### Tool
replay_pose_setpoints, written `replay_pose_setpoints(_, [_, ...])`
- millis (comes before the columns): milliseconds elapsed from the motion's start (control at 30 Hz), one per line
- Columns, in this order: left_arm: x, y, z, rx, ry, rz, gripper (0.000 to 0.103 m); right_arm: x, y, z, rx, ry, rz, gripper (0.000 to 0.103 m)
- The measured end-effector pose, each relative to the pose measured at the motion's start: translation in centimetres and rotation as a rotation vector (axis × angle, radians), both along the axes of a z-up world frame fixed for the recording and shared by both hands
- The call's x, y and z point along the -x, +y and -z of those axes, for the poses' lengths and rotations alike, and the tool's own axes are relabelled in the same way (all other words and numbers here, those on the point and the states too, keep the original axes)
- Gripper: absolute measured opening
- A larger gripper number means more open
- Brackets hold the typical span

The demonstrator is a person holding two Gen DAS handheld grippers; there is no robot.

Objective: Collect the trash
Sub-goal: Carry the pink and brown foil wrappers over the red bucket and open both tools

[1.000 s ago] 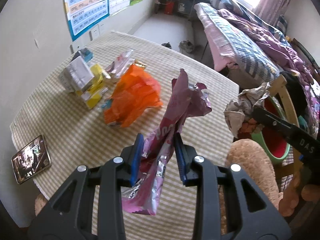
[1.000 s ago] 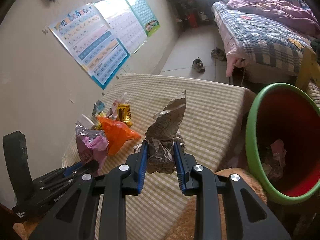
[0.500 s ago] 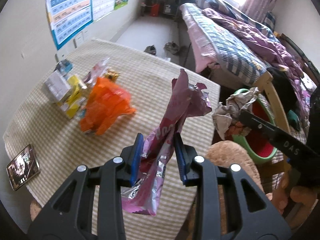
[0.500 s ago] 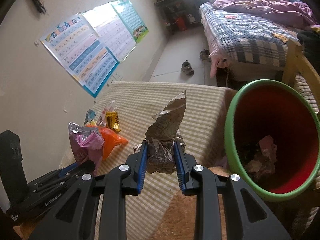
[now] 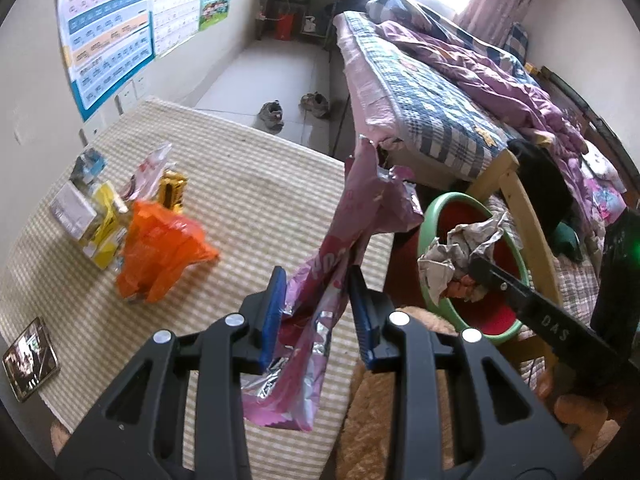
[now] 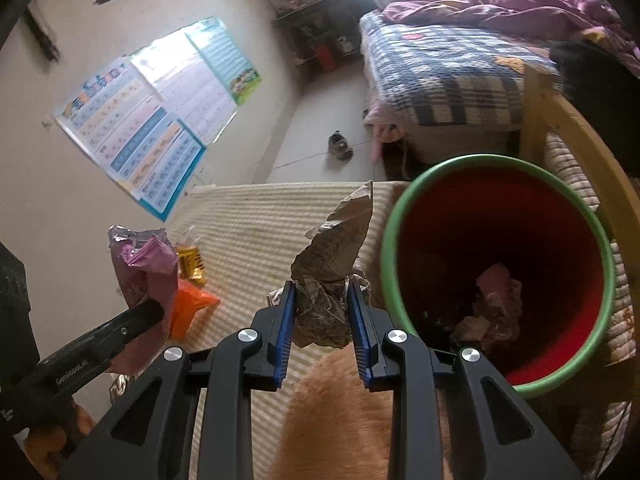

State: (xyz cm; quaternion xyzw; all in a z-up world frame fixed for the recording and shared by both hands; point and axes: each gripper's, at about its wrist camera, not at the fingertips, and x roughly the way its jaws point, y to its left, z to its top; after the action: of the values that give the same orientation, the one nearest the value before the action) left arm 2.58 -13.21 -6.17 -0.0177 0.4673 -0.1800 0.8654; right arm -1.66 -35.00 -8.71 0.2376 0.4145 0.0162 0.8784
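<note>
My left gripper (image 5: 318, 312) is shut on a pink foil snack wrapper (image 5: 352, 224), held above the table's right edge. My right gripper (image 6: 322, 314) is shut on a crumpled newspaper wad (image 6: 328, 280), held beside the rim of a red bin with a green rim (image 6: 400, 208). The bin (image 5: 430, 216) sits off the table's right side and holds some crumpled trash (image 6: 496, 300). In the left wrist view the newspaper wad (image 5: 452, 256) hangs over the bin opening. An orange plastic bag (image 5: 160, 252) and several small packets (image 5: 100, 220) lie on the striped tablecloth (image 5: 248, 184).
A phone (image 5: 30, 360) lies at the table's near left corner. A tan furry cushion (image 6: 344, 420) is just below both grippers. A bed (image 5: 440, 92) with quilts stands at the right, a wooden chair frame (image 5: 520, 200) behind the bin, shoes (image 5: 272, 114) on the floor.
Both grippers have moved right, toward the bin, each still holding its trash. The newspaper wad now hangs by the bin rim; the table litter has slid left in view.
</note>
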Motion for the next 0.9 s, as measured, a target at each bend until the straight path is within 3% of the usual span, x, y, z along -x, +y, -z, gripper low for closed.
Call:
replay_pose_setpoints(600, [-0.9, -8.7, 1.4, 0.031, 0.052, 0.152, 0.031, 3.1, -8.8, 0.8, 0.037, 0.039, 0.212, 0.028])
replay_pose_setpoints(900, [-1.0, -10.2, 2.2, 0.024, 0.083, 0.169, 0.031, 4.0, -10.1, 1.5, 0.029, 0.057, 0.24, 0.028])
